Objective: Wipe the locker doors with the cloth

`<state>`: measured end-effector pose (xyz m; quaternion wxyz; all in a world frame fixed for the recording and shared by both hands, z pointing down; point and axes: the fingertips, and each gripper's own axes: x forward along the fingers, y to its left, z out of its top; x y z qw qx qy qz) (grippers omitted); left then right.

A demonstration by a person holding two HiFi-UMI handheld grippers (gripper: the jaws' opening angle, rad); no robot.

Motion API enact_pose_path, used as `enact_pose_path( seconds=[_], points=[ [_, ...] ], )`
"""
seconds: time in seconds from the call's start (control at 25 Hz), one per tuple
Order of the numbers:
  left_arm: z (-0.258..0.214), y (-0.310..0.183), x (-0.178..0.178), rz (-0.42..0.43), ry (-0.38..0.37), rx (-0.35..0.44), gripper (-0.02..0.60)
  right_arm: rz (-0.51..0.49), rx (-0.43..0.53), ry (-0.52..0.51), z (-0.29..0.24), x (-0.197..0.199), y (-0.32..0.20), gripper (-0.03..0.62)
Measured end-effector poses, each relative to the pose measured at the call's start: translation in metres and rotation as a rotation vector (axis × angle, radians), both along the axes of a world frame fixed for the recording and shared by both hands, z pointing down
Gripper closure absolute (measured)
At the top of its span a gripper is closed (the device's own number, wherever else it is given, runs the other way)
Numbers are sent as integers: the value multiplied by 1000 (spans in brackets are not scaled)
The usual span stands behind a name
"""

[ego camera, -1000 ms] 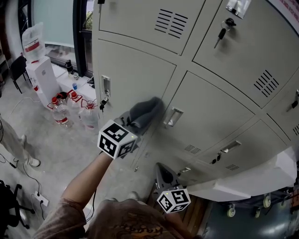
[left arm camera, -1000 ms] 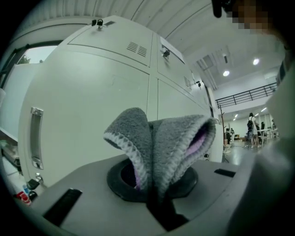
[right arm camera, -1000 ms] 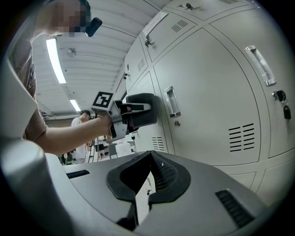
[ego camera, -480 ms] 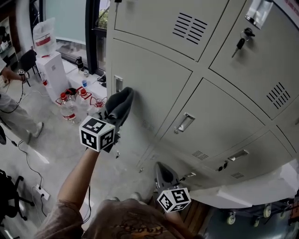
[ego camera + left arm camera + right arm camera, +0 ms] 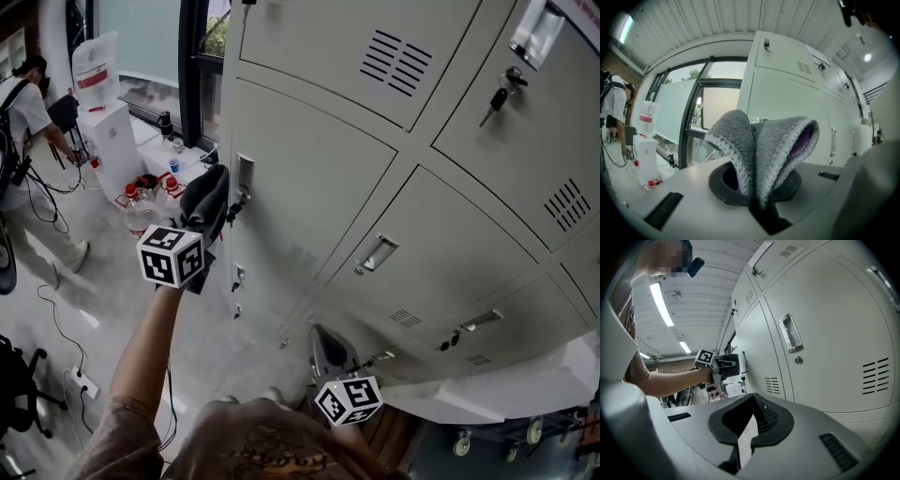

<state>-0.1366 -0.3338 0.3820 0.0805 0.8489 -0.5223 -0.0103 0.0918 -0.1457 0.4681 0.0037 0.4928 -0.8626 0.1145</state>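
The grey cloth (image 5: 208, 192) is folded and pinched in my left gripper (image 5: 206, 214), which is shut on it. It hangs at the left edge of the pale grey locker doors (image 5: 319, 178), just beside a door's lock and handle (image 5: 244, 174); whether it touches the metal is not clear. In the left gripper view the cloth (image 5: 761, 150) stands up from the left gripper (image 5: 757, 199), with the lockers (image 5: 787, 108) behind. My right gripper (image 5: 326, 349) is low by my body, shut and empty. The right gripper (image 5: 752, 401) faces a lower locker door (image 5: 825, 348).
Water bottles (image 5: 141, 202) and a white dispenser (image 5: 106, 141) stand on the floor left of the lockers. A person (image 5: 23, 122) stands at far left. Cables and a power strip (image 5: 81, 399) lie on the floor. A white ledge (image 5: 525, 375) juts out at lower right.
My left gripper has carried the cloth leftward across the locker door, from near its middle to its left edge. The right gripper has stayed where it was.
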Motion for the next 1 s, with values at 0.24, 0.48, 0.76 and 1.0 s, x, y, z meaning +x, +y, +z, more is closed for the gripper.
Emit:
enact_pose_path(
  seconds=[0.24,0.48,0.76,1.0],
  points=[
    [5,-10,-1,-9,30,-20,541,6,-4,7,1,3,-4,595],
    [13,-14,19,29,14,-43,541,17,-8,8,1,6,-6,595],
    [22,-16,41,51,-7,-56,541,34,-16,6,4,12,-8,595],
    [27,-18,48,46,-1,-51,541,42,-23,6,6,15,-7,595]
  ],
)
